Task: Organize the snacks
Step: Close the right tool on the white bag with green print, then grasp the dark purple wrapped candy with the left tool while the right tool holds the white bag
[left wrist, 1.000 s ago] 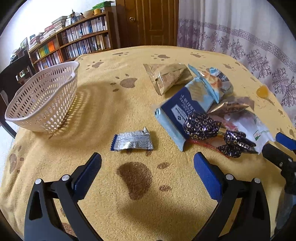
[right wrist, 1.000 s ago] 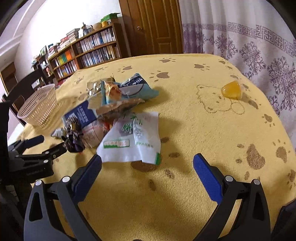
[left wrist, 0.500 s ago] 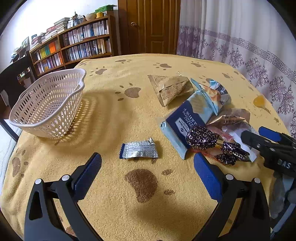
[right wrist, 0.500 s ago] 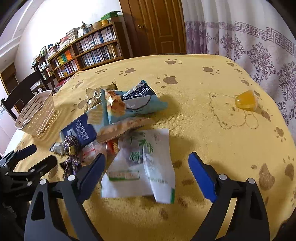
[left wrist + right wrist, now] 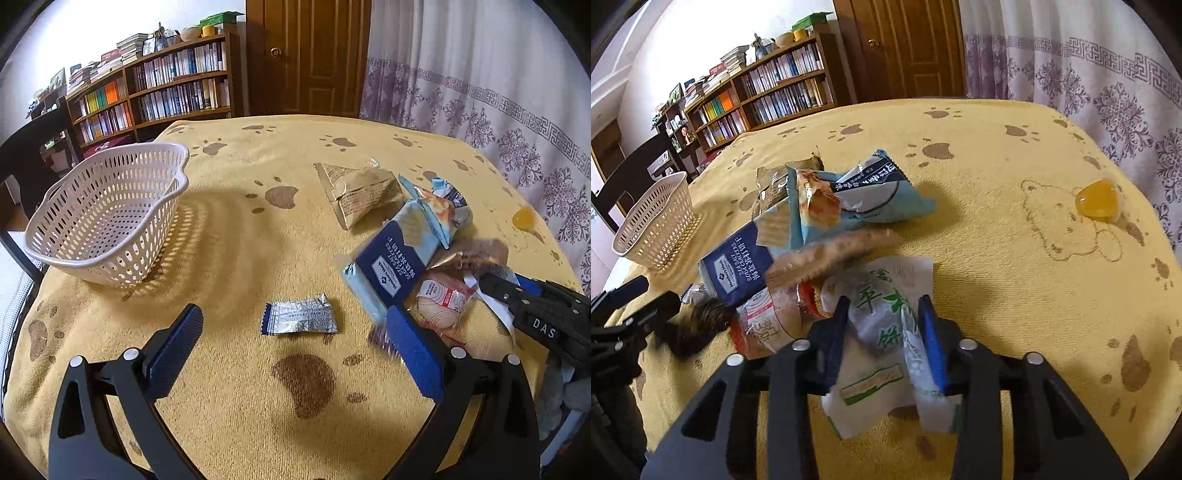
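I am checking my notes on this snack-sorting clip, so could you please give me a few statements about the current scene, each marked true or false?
1. The white basket already holds snacks. False: it is empty.
2. The right gripper is closed on the white and green packet. True.
3. The left gripper is open and holds nothing. True.
4. The silver wrapper lies inside the basket. False: it lies on the yellow tablecloth.
5. The orange jelly sits apart from the snack pile. True.
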A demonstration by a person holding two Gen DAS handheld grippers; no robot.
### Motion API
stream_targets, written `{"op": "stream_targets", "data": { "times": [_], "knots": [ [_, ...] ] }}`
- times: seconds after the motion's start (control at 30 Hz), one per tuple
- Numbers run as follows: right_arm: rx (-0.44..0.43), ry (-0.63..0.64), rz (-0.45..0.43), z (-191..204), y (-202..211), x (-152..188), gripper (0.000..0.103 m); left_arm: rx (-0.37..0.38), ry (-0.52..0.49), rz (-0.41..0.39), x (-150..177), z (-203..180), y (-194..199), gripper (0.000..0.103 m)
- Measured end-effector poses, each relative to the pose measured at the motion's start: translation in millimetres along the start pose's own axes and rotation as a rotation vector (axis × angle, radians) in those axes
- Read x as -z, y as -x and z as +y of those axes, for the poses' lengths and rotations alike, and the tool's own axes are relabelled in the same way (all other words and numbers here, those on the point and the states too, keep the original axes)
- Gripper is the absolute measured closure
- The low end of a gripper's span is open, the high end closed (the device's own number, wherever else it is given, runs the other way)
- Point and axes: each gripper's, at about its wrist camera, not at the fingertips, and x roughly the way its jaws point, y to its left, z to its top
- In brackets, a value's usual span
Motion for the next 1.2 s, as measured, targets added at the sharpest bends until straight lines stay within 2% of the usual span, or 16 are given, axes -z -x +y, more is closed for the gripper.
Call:
{"op": "stream_targets", "data": {
  "times": [0.17,0.53,0.57,0.63,0.8,0.93,1.0,1.07,1.13,1.2],
  "knots": [
    [0.017,-0.009,-0.019,-6.9,11.6,5.7,0.07,0.022,-0.035,-0.006,1.7,-7.9,4.9,0.002],
    [0.028,-0.068,-0.049,-32.9,40.5,28.3,0.071,0.055,-0.104,0.052,40.3,-26.8,21.6,0.004],
    [0.03,-0.065,-0.05,-32.6,41.0,29.5,0.071,0.05,-0.1,0.056,41.3,-26.7,19.8,0.012],
    [0.037,-0.059,-0.056,-30.9,41.8,31.4,0.071,0.044,-0.074,0.079,41.5,-24.2,14.1,0.019],
    [0.036,-0.057,-0.06,-30.0,43.3,35.3,0.071,0.078,-0.009,0.112,35.8,-20.1,0.8,0.026],
    [0.039,-0.057,-0.063,-29.4,43.7,37.2,0.071,0.094,0.01,0.134,33.4,-25.1,-11.6,0.047],
    [0.041,-0.057,-0.065,-30.0,43.2,37.6,0.07,0.1,0.013,0.142,34.0,-28.0,-15.1,0.051],
    [0.038,-0.065,-0.061,-31.5,42.0,37.4,0.068,0.107,-0.007,0.133,34.9,-31.9,-13.8,0.064],
    [0.035,-0.074,-0.054,-33.2,40.1,37.2,0.067,0.128,-0.007,0.132,35.2,-32.6,-11.7,0.07],
    [0.033,-0.082,-0.043,-34.6,36.6,36.8,0.061,0.136,-0.006,0.128,35.2,-31.8,-9.8,0.07]
  ]
}}
